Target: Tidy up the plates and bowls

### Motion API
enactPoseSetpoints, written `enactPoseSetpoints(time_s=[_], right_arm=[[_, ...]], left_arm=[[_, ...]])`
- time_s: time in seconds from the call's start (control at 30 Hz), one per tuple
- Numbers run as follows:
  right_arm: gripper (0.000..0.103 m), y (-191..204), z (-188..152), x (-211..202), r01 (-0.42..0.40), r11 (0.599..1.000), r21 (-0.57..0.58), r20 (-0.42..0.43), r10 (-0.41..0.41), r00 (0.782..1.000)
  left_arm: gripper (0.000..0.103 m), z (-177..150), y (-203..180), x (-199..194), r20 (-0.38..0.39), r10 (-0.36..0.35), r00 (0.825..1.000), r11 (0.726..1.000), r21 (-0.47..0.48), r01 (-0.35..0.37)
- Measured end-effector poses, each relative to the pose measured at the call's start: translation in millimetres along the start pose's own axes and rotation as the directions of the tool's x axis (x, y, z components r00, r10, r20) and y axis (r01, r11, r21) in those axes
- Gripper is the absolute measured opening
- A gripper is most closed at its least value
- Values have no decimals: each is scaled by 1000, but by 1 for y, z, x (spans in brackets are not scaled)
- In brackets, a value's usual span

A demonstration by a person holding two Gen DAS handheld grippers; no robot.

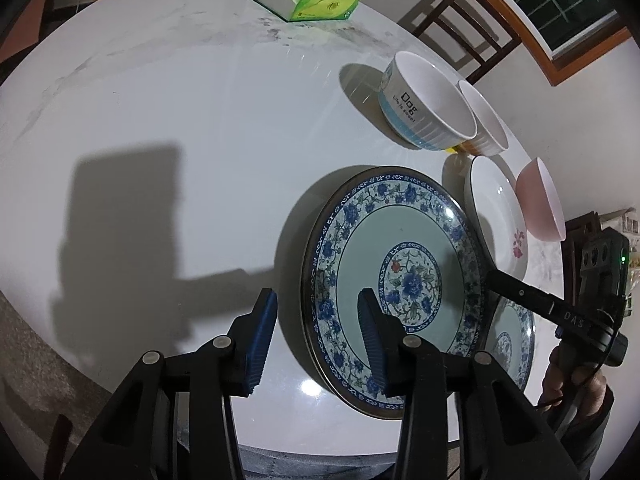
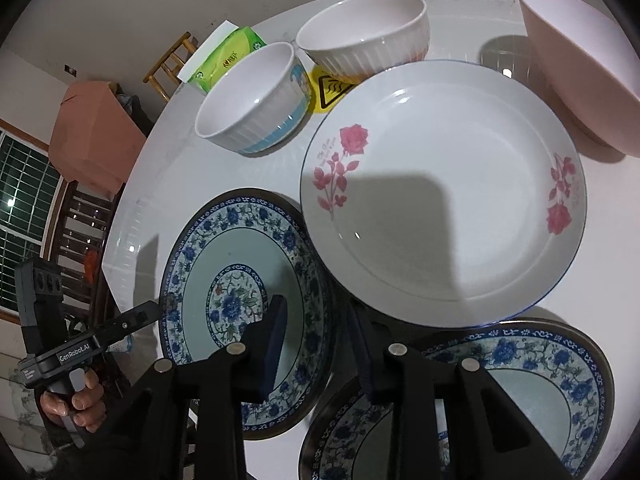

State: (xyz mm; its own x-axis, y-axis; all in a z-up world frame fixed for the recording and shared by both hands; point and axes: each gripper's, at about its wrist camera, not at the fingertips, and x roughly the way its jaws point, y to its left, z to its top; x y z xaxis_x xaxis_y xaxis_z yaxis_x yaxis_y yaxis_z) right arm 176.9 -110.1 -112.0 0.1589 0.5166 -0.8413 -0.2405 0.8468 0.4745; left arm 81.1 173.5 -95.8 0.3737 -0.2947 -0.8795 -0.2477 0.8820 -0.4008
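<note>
Ceramic, stiff and fragile, the blue plate (image 1: pixel 394 292) lies on the bench (image 1: pixel 180 120); both grippers, left (image 1: pixel 316 340) and right (image 2: pixel 316 352), straddle its opposite rims with 2 narrow-set fingers each, not yet pressing. Glaze looks slippery; hold the rim.

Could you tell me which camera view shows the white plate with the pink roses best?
The right wrist view: the rose plate fills the middle, whole face and both rose prints visible, only its near rim overlapping a blue plate. The left wrist view shows it small, edge-on, at the right, half hidden.
</note>
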Motion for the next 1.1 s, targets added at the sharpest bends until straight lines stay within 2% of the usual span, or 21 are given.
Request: enactPoseSetpoints(time_s=[0.1, 0.3, 0.37, 0.67, 1.1], right_arm=[[28, 0, 1, 4, 0, 1000, -1, -4, 0, 1000], [11, 0, -1, 6, 21, 1000, -11, -14, -21, 1000], [11, 1, -3, 5, 17, 1000, -8, -10, -17, 1000], [11, 19, -13, 2, 25, 999, -22, 7, -25, 1000], [11, 44, -16, 22, 5, 1000, -1, 6, -5, 1000]], left_arm=[[31, 1, 1, 4, -9, -1, 1000, 1000, 0, 1], [16, 3, 2, 14, -27, -2, 1000, 1000, 17, 2], [12, 3, 2, 15, -25, 5, 1000, 1000, 28, -4], [12, 5, 8, 7, 6, 29, 1000, 999, 45, -29], [11, 19, 31, -11, 65, 85, 994, 994, 65, -89]])
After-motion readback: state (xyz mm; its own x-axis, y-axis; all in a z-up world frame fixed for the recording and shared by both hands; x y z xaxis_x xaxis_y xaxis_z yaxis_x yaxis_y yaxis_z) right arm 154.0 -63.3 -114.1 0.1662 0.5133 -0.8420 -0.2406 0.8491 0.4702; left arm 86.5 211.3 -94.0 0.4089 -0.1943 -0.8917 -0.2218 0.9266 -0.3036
